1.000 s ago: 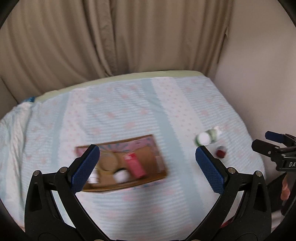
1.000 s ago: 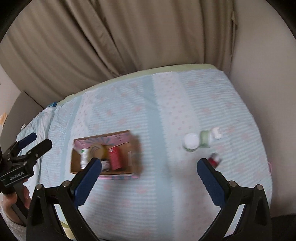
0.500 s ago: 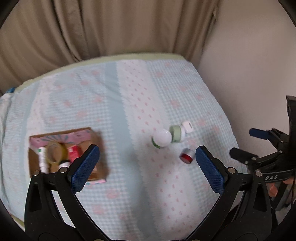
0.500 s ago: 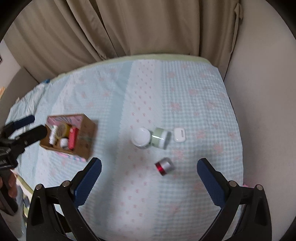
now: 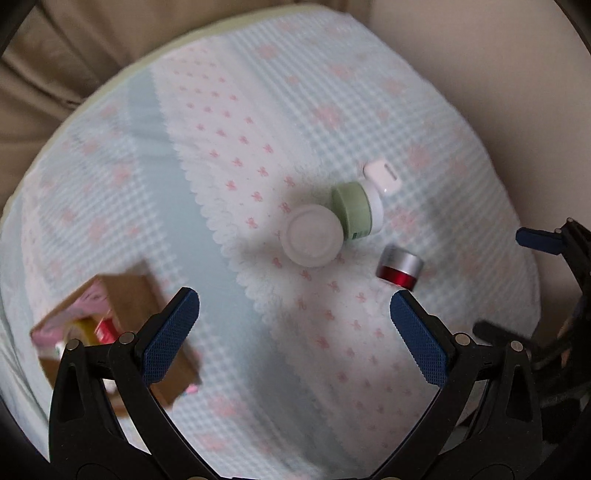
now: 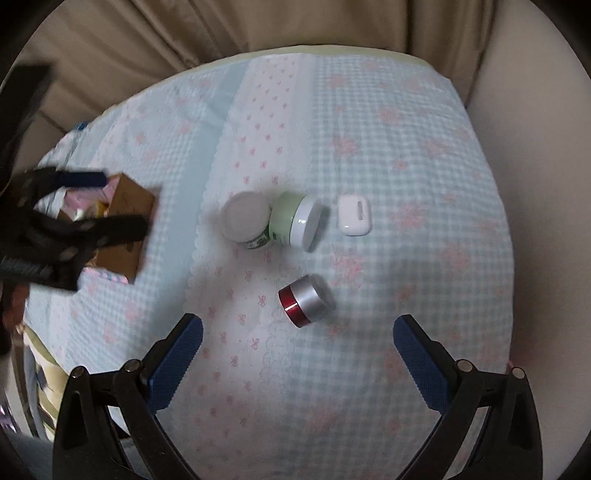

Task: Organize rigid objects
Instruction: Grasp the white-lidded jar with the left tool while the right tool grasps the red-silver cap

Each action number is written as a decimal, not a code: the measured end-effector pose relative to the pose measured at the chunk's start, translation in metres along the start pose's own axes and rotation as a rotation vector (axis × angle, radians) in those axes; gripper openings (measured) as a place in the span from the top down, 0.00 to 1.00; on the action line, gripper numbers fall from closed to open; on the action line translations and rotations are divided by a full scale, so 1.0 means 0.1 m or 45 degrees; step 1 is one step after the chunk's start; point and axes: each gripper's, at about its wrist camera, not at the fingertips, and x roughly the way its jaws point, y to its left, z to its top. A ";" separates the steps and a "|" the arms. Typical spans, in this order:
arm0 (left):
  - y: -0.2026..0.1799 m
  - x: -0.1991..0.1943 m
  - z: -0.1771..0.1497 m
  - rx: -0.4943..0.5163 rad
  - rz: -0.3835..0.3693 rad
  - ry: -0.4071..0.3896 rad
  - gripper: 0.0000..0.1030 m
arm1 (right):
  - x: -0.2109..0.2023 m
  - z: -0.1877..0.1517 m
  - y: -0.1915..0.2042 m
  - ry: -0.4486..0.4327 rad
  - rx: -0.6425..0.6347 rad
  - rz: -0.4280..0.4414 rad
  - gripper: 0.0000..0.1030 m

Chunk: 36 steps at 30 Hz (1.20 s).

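At the far left of the bed, a cardboard box [image 6: 127, 225] sits on the blue-and-pink checked bedspread [image 6: 406, 155], its open top partly hidden in the right wrist view by the left gripper [image 6: 107, 201], which crosses in front of it as a dark blur. From the left wrist view the box [image 5: 147, 314] shows something red and something yellow inside, too smeared to name with confidence. The left gripper [image 5: 294, 325] has its jaws spread wide and empty above the cloth.

Moving right, a white-lidded jar [image 6: 245, 216] stands upright, touching a pale green jar [image 6: 293, 221] that lies tipped on its side with its white lid facing right. Just beside that, apart from it, a small white earbud case [image 6: 354, 215] lies flat. Nearer the camera, a red jar with a silver lid [image 6: 303, 301] lies tilted on its side, separate from the others and between the right gripper's fingers in the view.

The right gripper [image 6: 297, 343] hangs above the bedspread with its jaws wide apart, gripping nothing. Beige curtains [image 6: 258, 29] hang behind the bed, and a plain wall [image 6: 535, 147] runs along its right edge.
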 end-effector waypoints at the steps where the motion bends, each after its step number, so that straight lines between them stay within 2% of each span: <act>1: -0.01 0.12 0.05 0.019 -0.003 0.022 0.00 | 0.07 0.00 -0.01 0.006 -0.009 0.002 0.00; 5: -0.06 0.62 0.19 0.096 -0.001 0.116 0.00 | 0.43 -0.02 -0.01 0.042 -0.067 -0.024 0.00; 10: -0.13 1.14 0.25 0.159 -0.021 0.192 0.00 | 0.88 -0.09 0.08 0.098 -0.231 -0.147 0.00; 15: -0.19 1.52 0.29 0.164 -0.046 0.248 0.01 | 1.23 -0.16 0.09 0.158 -0.280 -0.139 0.06; 19: -0.24 1.67 0.30 0.184 -0.040 0.251 0.02 | 1.39 -0.19 0.09 0.175 -0.281 -0.149 0.16; 23: -0.23 1.78 0.29 0.171 -0.042 0.267 0.15 | 1.44 -0.18 0.08 0.170 -0.270 -0.144 0.30; 25: -0.21 1.80 0.30 0.154 -0.040 0.267 0.15 | 1.43 -0.18 0.09 0.164 -0.271 -0.141 0.33; 27: -0.17 1.82 0.30 0.154 -0.037 0.266 0.16 | 1.45 -0.18 0.09 0.175 -0.271 -0.144 0.42; 28: -0.18 1.83 0.30 0.167 -0.021 0.261 0.21 | 1.44 -0.19 0.09 0.175 -0.275 -0.159 0.46; 29: -0.20 1.82 0.30 0.191 0.004 0.254 0.29 | 1.42 -0.20 0.08 0.168 -0.275 -0.167 0.50; 31: -0.22 1.80 0.33 0.209 0.015 0.240 0.34 | 1.42 -0.17 0.06 0.160 -0.266 -0.168 0.57; 36: -0.19 1.77 0.35 0.201 0.014 0.234 0.34 | 1.40 -0.18 0.02 0.167 -0.268 -0.154 0.57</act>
